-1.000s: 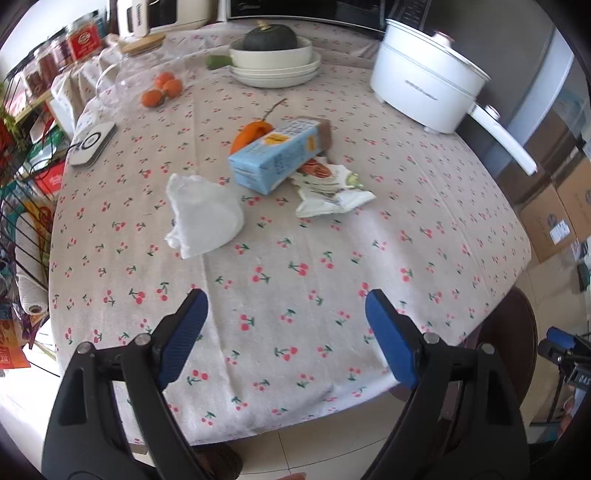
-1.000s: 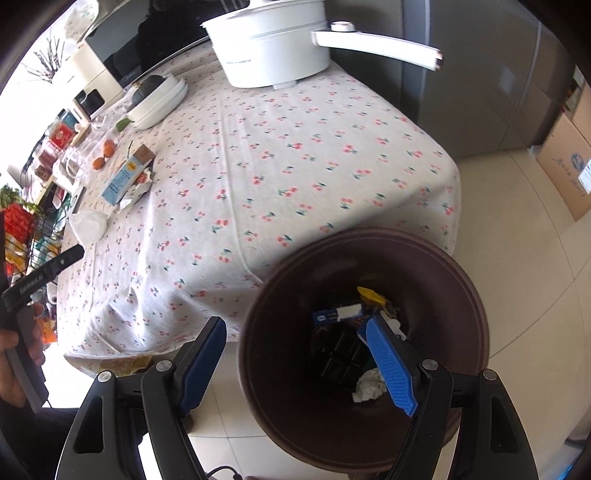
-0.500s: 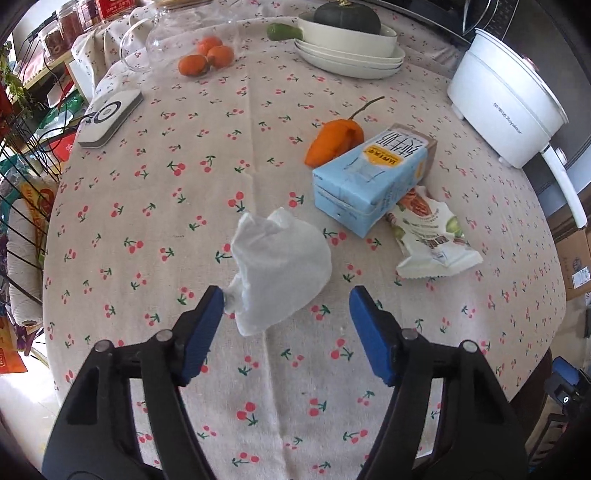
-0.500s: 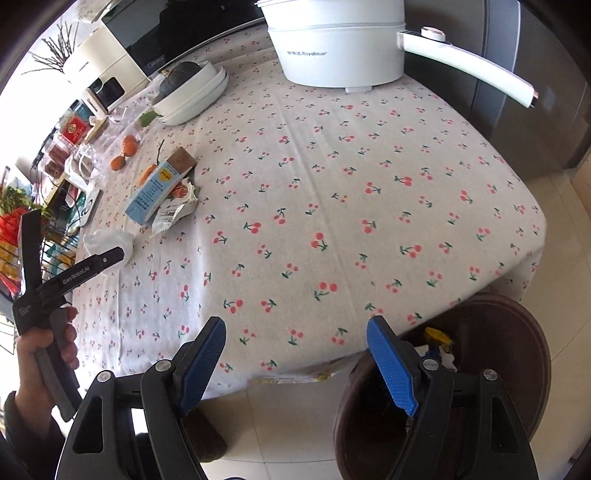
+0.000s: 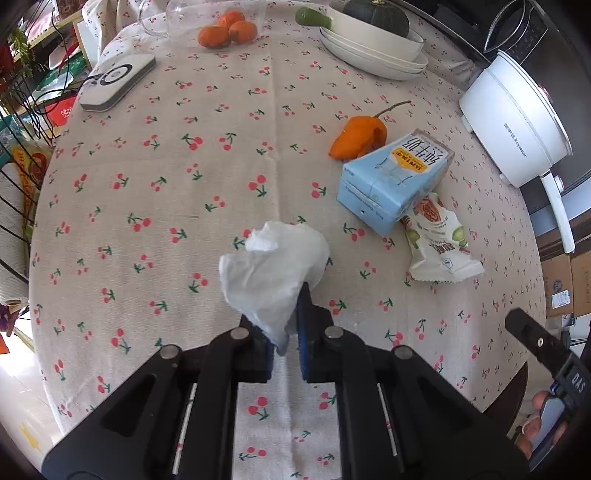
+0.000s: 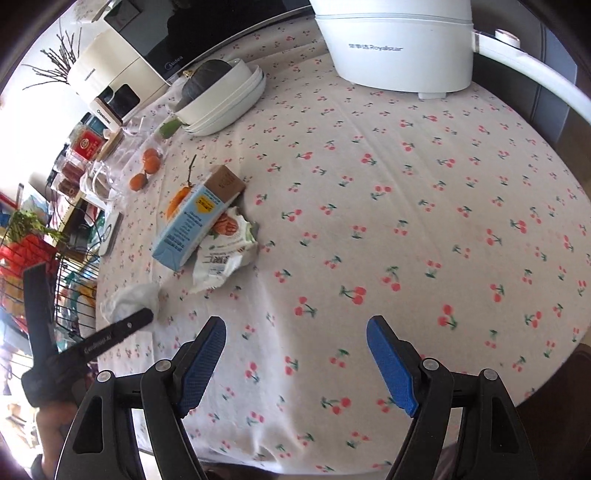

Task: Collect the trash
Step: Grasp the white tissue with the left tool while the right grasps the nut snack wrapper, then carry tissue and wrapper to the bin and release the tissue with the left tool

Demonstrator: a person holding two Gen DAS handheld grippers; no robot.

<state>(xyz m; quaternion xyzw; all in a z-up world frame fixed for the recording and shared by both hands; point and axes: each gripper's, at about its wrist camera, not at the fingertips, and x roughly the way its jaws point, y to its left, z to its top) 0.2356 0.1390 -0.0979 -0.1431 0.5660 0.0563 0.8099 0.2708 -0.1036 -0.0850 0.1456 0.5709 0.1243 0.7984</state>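
Note:
My left gripper (image 5: 284, 314) is shut on a crumpled white tissue (image 5: 273, 269) just above the cherry-print tablecloth; the tissue also shows in the right wrist view (image 6: 129, 299) with the left gripper (image 6: 144, 317) on it. A light blue carton (image 5: 395, 184) lies on its side to the right, over a torn white snack wrapper (image 5: 439, 240). Both show in the right wrist view, the carton (image 6: 192, 225) and the wrapper (image 6: 221, 251). My right gripper (image 6: 295, 350) is open and empty above the table's near edge.
An orange pepper (image 5: 358, 136) lies behind the carton. A white electric pot (image 5: 513, 118) stands far right, stacked bowls with a squash (image 5: 373, 40) at the back, oranges (image 5: 225, 29) and a white device (image 5: 118, 81) at the left. A wire rack (image 6: 33, 258) flanks the table.
My left gripper moved forward and shut on the tissue. My right gripper swung up from the brown bin to over the table.

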